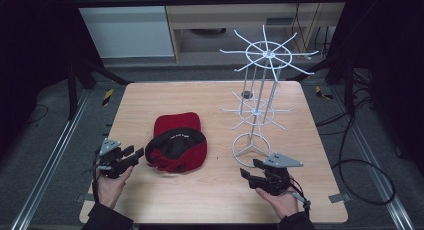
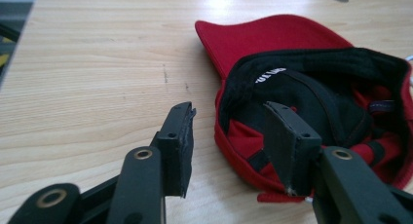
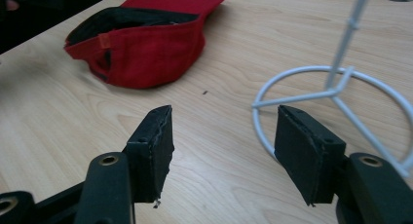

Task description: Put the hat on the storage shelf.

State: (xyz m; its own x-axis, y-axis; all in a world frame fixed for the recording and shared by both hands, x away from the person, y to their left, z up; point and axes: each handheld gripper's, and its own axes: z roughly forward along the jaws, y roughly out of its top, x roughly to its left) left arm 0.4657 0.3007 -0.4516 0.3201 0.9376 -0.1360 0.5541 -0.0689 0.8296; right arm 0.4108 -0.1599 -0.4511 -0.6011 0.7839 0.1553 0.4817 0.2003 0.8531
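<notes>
progress: pretty much zero, guessing cap goes on rack | cap (image 1: pixel 176 144) lay upside down mid-table, rack (image 1: pixel 260 97) at its 3 o'clock, hooks bare | my left gripper (image 1: pixel 131 153) gaped by cap's rim, touching nothing | right gripper (image 1: pixel 248 176) spread wide too, empty

Your left gripper (image 2: pixel 229 136) has its 2 jaws spread apart just beside the red cap (image 2: pixel 311 87). The cap lies upside down on the wooden table (image 2: pixel 97 78), black lining showing.
</notes>
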